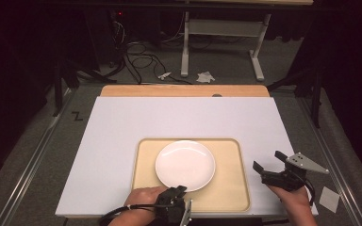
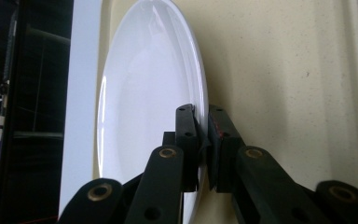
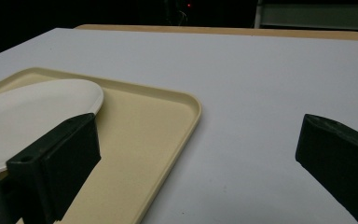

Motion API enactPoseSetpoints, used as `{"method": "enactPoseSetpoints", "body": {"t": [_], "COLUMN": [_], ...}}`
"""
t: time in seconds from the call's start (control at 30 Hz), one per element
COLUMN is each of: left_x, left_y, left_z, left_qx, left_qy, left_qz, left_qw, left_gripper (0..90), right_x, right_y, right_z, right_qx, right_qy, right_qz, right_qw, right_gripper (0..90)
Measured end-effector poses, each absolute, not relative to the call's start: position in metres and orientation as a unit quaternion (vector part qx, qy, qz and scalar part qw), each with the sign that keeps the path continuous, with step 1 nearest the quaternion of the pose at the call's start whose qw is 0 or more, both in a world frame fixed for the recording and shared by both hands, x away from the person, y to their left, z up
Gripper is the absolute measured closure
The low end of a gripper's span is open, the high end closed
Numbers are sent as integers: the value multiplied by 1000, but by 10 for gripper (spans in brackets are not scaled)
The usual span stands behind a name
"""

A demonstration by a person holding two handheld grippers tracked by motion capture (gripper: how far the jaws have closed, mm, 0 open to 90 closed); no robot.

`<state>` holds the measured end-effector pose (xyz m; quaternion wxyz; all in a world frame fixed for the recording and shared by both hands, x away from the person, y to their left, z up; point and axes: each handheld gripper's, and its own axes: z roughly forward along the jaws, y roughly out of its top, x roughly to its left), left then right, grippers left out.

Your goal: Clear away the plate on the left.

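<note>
A round white plate point(image 1: 185, 165) lies on a beige tray point(image 1: 228, 188) set into the near middle of the white tabletop. My left gripper point(image 1: 178, 190) sits at the plate's near rim. In the left gripper view its jaws point(image 2: 201, 116) are pinched together on the plate point(image 2: 144, 93) rim, one pad above it and one below, over the tray point(image 2: 284, 93). My right gripper point(image 1: 267, 160) hovers just right of the tray, jaws wide apart with nothing between them. In the right gripper view this gripper point(image 3: 196, 126) looks across bare tabletop, with the tray point(image 3: 135, 140) and plate point(image 3: 28, 116) at its left.
The white tabletop point(image 1: 179, 117) stretches beyond the tray, with a wooden strip point(image 1: 184, 90) along its far edge. Past it are grey floor, tangled cables point(image 1: 141, 61) and a white desk frame point(image 1: 221, 42). A paper scrap point(image 1: 329, 197) lies on the floor at right.
</note>
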<state>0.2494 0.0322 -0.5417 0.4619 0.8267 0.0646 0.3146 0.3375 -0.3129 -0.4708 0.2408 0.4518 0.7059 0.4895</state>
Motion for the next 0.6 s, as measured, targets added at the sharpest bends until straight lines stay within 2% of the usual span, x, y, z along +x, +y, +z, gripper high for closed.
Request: {"method": "enactPoseSetpoints", "body": {"t": [0.6], "left_x": [252], "left_y": [33], "left_z": [-542], "left_qx": [836], "left_qy": [95], "left_qz": [285], "left_qw": [460], "left_gripper": [796], "right_x": [338], "right_y": [-313], "right_z": [-471], "right_qx": [452], "right_qy": [707], "right_qz": [489], "right_qw": [240], "right_gripper": [5]}}
